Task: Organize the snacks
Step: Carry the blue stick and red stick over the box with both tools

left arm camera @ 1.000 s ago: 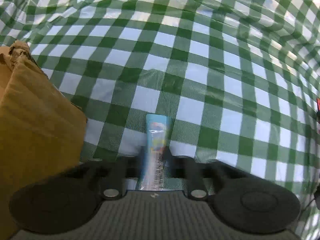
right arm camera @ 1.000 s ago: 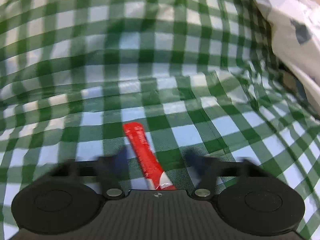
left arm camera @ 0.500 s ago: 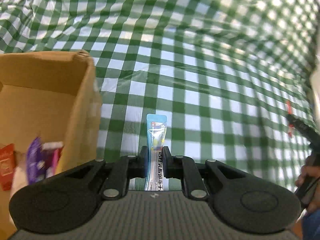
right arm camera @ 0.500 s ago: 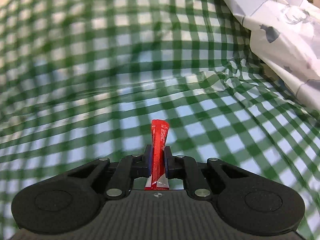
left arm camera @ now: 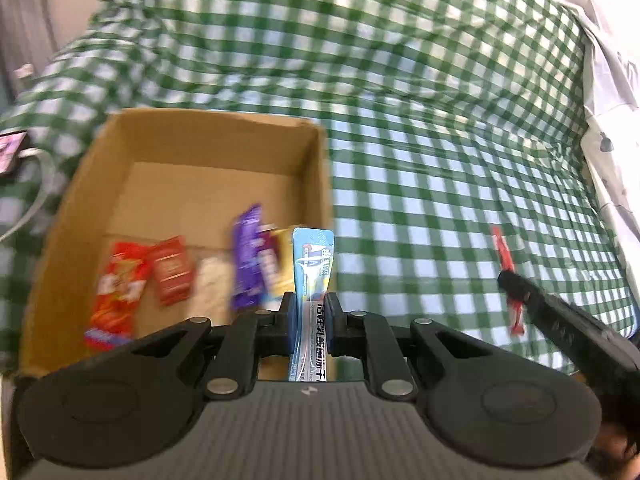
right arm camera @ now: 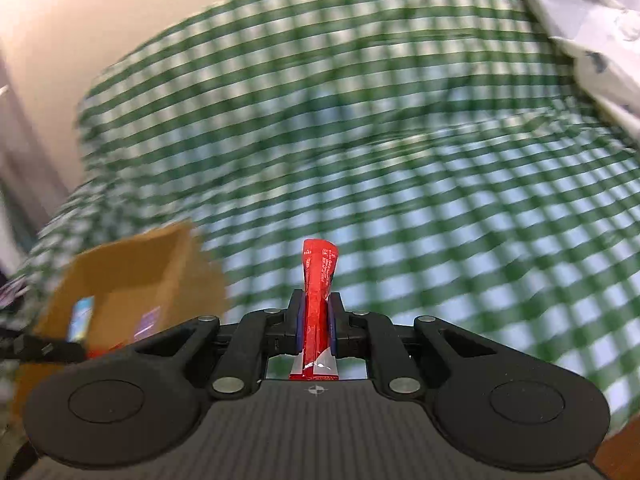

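My left gripper (left arm camera: 311,308) is shut on a light blue snack stick (left arm camera: 312,264), held above the near right corner of an open cardboard box (left arm camera: 208,136). Several snack packets lie inside: an orange-red bag (left arm camera: 114,288), a red packet (left arm camera: 170,270) and a purple one (left arm camera: 248,256). My right gripper (right arm camera: 316,312) is shut on a red snack stick (right arm camera: 318,276), in the air over the green checked cloth, right of the box (right arm camera: 132,264). In the left wrist view the right gripper (left arm camera: 516,288) shows at the right with the red stick (left arm camera: 505,258).
A green and white checked cloth (left arm camera: 420,120) covers the surface. White patterned fabric (left arm camera: 612,128) lies along the right edge. A phone with a cable (left arm camera: 10,152) sits left of the box. A pale wall (right arm camera: 100,12) stands behind.
Both grippers have risen from the cloth with their sticks and swung left toward the box. The right one closed on the red stick. The box's inside has come into view.
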The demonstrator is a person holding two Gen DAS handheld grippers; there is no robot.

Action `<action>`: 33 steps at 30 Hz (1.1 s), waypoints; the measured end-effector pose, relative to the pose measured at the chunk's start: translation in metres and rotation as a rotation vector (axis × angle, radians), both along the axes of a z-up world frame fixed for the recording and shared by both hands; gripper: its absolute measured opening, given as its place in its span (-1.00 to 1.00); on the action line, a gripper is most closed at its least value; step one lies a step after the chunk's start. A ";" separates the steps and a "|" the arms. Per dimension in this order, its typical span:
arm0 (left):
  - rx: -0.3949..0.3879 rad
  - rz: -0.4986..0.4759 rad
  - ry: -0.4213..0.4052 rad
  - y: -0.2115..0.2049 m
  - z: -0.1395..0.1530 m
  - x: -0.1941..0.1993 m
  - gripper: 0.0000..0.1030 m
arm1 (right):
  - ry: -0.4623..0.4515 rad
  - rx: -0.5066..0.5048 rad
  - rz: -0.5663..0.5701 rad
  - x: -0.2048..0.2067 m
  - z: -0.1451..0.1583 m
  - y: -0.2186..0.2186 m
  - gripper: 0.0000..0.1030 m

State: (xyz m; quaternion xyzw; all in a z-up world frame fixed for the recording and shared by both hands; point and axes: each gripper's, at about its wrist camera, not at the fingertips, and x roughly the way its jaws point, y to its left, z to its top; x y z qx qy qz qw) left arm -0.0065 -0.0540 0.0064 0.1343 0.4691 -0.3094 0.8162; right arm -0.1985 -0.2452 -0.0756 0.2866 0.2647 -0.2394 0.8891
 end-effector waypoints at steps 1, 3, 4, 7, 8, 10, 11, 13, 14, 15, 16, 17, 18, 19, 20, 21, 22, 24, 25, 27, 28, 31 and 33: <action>0.004 0.008 -0.014 0.014 0.003 -0.002 -0.71 | -0.004 0.009 0.026 0.001 0.005 0.017 -0.77; 0.010 0.031 -0.043 0.041 0.009 -0.007 -0.71 | -0.009 0.032 0.092 0.004 0.016 0.053 -0.77; 0.010 0.041 -0.051 0.056 0.012 -0.009 -0.71 | -0.009 0.038 0.126 0.006 0.020 0.071 -0.77; 0.001 0.077 -0.060 0.095 0.018 -0.014 -0.71 | -0.009 0.038 0.227 0.011 0.033 0.121 -0.77; -0.005 0.087 -0.064 0.108 0.020 -0.016 -0.71 | -0.010 0.037 0.257 0.013 0.037 0.135 -0.77; -0.016 0.107 -0.075 0.130 0.024 -0.019 -0.71 | -0.015 0.024 0.303 0.013 0.045 0.159 -0.77; -0.021 0.115 -0.080 0.141 0.025 -0.021 -0.71 | -0.016 0.006 0.322 0.013 0.049 0.171 -0.77; -0.032 0.126 -0.083 0.157 0.027 -0.025 -0.71 | -0.021 -0.030 0.340 0.012 0.058 0.187 -0.77; -0.037 0.131 -0.085 0.165 0.028 -0.027 -0.71 | -0.025 -0.042 0.340 0.011 0.062 0.192 -0.77; -0.041 0.135 -0.087 0.172 0.028 -0.029 -0.71 | -0.029 -0.052 0.338 0.009 0.066 0.196 -0.77; -0.048 0.138 -0.086 0.178 0.029 -0.030 -0.71 | -0.032 -0.059 0.335 0.008 0.069 0.199 -0.77; -0.055 0.140 -0.088 0.184 0.030 -0.031 -0.71 | -0.033 -0.065 0.332 0.007 0.072 0.203 -0.77; -0.061 0.143 -0.091 0.189 0.031 -0.033 -0.71 | -0.033 -0.070 0.331 0.004 0.074 0.206 -0.77; -0.066 0.145 -0.092 0.192 0.031 -0.034 -0.71 | -0.034 -0.077 0.332 0.002 0.076 0.211 -0.77; -0.072 0.147 -0.093 0.195 0.032 -0.035 -0.71 | -0.034 -0.083 0.333 -0.001 0.078 0.215 -0.77; -0.078 0.149 -0.095 0.199 0.033 -0.036 -0.71 | -0.034 -0.088 0.335 -0.003 0.078 0.218 -0.77; -0.083 0.151 -0.095 0.199 0.033 -0.036 -0.71 | -0.033 -0.094 0.337 -0.003 0.079 0.221 -0.77; -0.093 0.152 -0.093 0.203 0.034 -0.037 -0.71 | -0.034 -0.108 0.337 -0.005 0.081 0.226 -0.77; -0.096 0.152 -0.093 0.204 0.034 -0.037 -0.71 | -0.035 -0.112 0.335 -0.005 0.082 0.227 -0.77; -0.103 0.149 -0.095 0.205 0.035 -0.039 -0.71 | -0.035 -0.118 0.331 -0.007 0.084 0.229 -0.77; -0.104 0.149 -0.096 0.205 0.035 -0.039 -0.71 | -0.034 -0.120 0.331 -0.007 0.084 0.230 -0.77; -0.107 0.146 -0.096 0.204 0.035 -0.040 -0.71 | -0.034 -0.120 0.332 -0.008 0.084 0.229 -0.77; -0.108 0.146 -0.096 0.204 0.034 -0.040 -0.71 | -0.035 -0.120 0.331 -0.008 0.084 0.229 -0.77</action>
